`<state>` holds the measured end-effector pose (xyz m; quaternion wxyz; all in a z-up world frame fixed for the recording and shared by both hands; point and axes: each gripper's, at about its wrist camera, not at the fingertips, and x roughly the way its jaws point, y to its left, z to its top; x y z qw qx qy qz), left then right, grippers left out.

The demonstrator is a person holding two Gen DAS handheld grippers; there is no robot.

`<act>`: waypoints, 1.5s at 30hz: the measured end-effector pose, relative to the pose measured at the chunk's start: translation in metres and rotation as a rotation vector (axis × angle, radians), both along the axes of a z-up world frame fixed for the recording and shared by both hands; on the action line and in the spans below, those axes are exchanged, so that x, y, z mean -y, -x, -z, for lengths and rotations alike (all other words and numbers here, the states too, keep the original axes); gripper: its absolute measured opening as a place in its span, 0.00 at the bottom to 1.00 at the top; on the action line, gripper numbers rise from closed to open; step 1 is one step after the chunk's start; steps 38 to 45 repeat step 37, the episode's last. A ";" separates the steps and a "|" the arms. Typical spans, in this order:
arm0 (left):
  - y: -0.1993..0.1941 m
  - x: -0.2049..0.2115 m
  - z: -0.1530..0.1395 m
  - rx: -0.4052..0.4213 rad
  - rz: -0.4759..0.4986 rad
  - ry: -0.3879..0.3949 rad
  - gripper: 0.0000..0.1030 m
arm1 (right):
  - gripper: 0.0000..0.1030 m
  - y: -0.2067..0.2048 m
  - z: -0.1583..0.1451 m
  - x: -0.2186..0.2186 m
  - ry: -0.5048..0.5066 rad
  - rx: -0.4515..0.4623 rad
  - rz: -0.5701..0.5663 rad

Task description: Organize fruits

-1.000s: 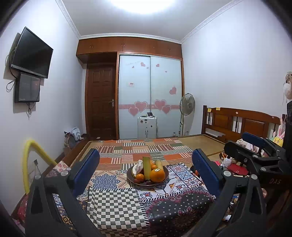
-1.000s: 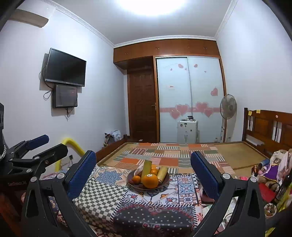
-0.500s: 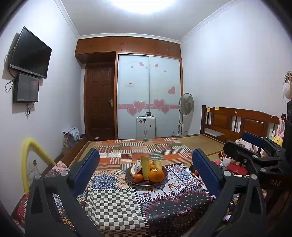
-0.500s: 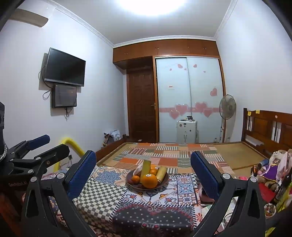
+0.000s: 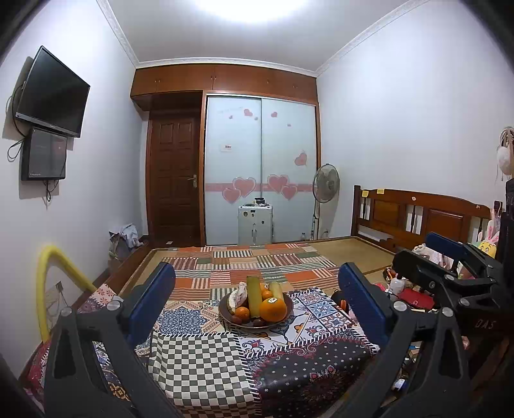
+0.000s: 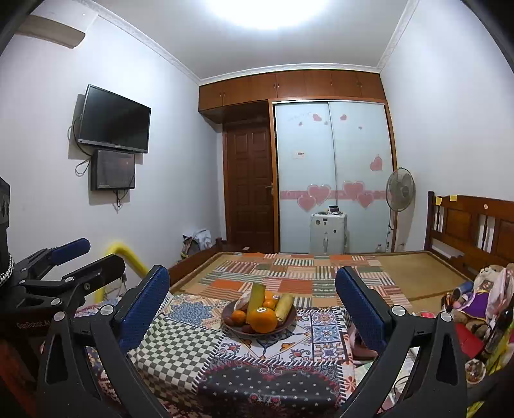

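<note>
A blown-out ceiling light [image 5: 253,8] brightens both sharp views; fisheye bends the darkened edges.

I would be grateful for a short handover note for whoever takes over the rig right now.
Left gripper: open, empty, held short of the table.
Right gripper: open, empty, likewise short of it.
Fruit bowl sits on the patchwork tablecloth, holding a large orange, small oranges, long yellow-green pieces and others.
Done: nothing visibly moved out.
Left: all the organizing; approach the bowl first.

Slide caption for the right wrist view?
Open right gripper faces a fruit bowl on the patchwork-covered table, left gripper alongside.
</note>
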<state>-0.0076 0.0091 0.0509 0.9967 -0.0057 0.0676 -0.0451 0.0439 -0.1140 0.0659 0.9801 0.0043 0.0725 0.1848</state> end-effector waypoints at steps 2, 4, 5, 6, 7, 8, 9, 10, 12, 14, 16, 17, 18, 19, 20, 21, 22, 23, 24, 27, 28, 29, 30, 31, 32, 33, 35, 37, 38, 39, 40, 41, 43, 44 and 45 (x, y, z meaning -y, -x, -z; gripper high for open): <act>0.000 0.000 0.000 -0.001 0.000 0.000 1.00 | 1.00 -0.001 -0.001 0.000 -0.001 0.000 0.001; 0.000 0.000 0.000 -0.001 0.001 0.001 1.00 | 1.00 -0.001 -0.001 0.000 -0.001 0.001 0.001; 0.000 0.000 0.000 -0.002 0.001 0.002 1.00 | 1.00 0.000 -0.001 0.001 -0.001 0.001 0.002; -0.001 0.001 0.000 -0.003 0.003 0.003 1.00 | 1.00 0.000 -0.001 0.001 -0.003 0.002 0.002; -0.001 0.001 0.000 -0.004 0.004 0.004 1.00 | 1.00 0.000 -0.002 0.001 -0.004 0.002 0.002; -0.002 0.001 0.000 -0.005 0.005 0.005 1.00 | 1.00 0.000 -0.002 0.001 -0.006 0.003 0.003; -0.002 0.001 0.000 -0.006 0.005 0.005 1.00 | 1.00 0.000 -0.003 0.001 -0.007 0.004 0.004; -0.002 0.000 0.000 -0.007 0.004 0.006 1.00 | 1.00 0.000 -0.003 0.001 -0.009 0.004 0.005; -0.002 0.000 -0.001 -0.008 0.007 0.006 1.00 | 1.00 0.001 -0.004 0.002 -0.012 0.006 0.010; -0.002 0.000 -0.001 -0.007 0.012 0.007 1.00 | 1.00 0.001 -0.004 0.002 -0.011 0.010 0.014; -0.002 0.001 -0.001 -0.007 0.017 0.007 1.00 | 1.00 0.001 -0.004 0.001 -0.007 0.013 0.016; -0.002 0.001 -0.001 -0.008 0.020 0.007 1.00 | 1.00 0.002 -0.004 0.000 -0.005 0.015 0.016; -0.002 0.001 -0.001 -0.009 0.021 0.007 1.00 | 1.00 0.002 -0.004 0.000 -0.004 0.016 0.017; -0.001 0.001 0.000 -0.009 0.019 0.008 1.00 | 1.00 0.002 -0.004 0.000 -0.003 0.019 0.019; -0.001 0.001 0.000 -0.009 0.018 0.008 1.00 | 1.00 0.002 -0.004 0.000 -0.002 0.019 0.020; -0.001 0.001 0.000 -0.010 0.019 0.007 1.00 | 1.00 0.003 -0.004 0.000 -0.002 0.020 0.020; -0.001 0.001 0.000 -0.011 0.021 0.008 1.00 | 1.00 0.003 -0.004 0.000 -0.002 0.019 0.018; -0.001 0.001 0.000 -0.013 0.023 0.008 1.00 | 1.00 0.003 -0.004 0.000 -0.002 0.019 0.019; -0.002 0.001 0.001 -0.014 0.024 0.009 1.00 | 1.00 0.003 -0.004 0.000 -0.002 0.020 0.020; -0.001 0.000 0.000 -0.016 0.030 0.010 1.00 | 1.00 0.002 -0.004 0.000 -0.002 0.019 0.022; -0.001 0.000 0.000 -0.016 0.031 0.009 1.00 | 1.00 0.002 -0.004 0.000 -0.002 0.017 0.022; -0.001 0.001 0.001 -0.017 0.032 0.009 1.00 | 1.00 0.002 -0.004 -0.001 -0.002 0.016 0.023; -0.001 0.001 0.001 -0.019 0.034 0.010 1.00 | 1.00 0.001 -0.004 -0.001 -0.002 0.014 0.023; -0.001 0.001 0.001 -0.020 0.035 0.011 1.00 | 1.00 0.001 -0.004 -0.001 -0.002 0.013 0.023; -0.001 0.001 0.001 -0.021 0.036 0.011 1.00 | 1.00 0.001 -0.004 -0.001 -0.002 0.012 0.022; -0.001 0.000 0.001 -0.021 0.036 0.012 1.00 | 1.00 0.001 -0.003 -0.001 -0.001 0.011 0.022; -0.001 -0.001 0.001 -0.021 0.035 0.014 1.00 | 1.00 0.001 -0.003 -0.002 0.000 0.010 0.020; -0.002 -0.003 0.001 -0.025 0.036 0.019 1.00 | 1.00 0.001 -0.003 -0.002 0.000 0.010 0.021; -0.002 -0.003 0.001 -0.025 0.036 0.019 1.00 | 1.00 0.001 -0.003 -0.002 0.000 0.010 0.021; -0.002 -0.003 0.001 -0.025 0.036 0.019 1.00 | 1.00 0.001 -0.003 -0.002 0.000 0.010 0.021; -0.002 -0.003 0.001 -0.025 0.036 0.019 1.00 | 1.00 0.001 -0.003 -0.002 0.000 0.010 0.021; -0.002 -0.003 0.001 -0.025 0.036 0.019 1.00 | 1.00 0.001 -0.003 -0.002 0.000 0.010 0.021; -0.002 -0.003 0.001 -0.025 0.036 0.019 1.00 | 1.00 0.001 -0.003 -0.002 0.000 0.010 0.021; -0.002 -0.003 0.001 -0.025 0.036 0.019 1.00 | 1.00 0.001 -0.003 -0.002 0.000 0.010 0.021; -0.002 -0.003 0.001 -0.025 0.036 0.019 1.00 | 1.00 0.001 -0.003 -0.002 0.000 0.010 0.021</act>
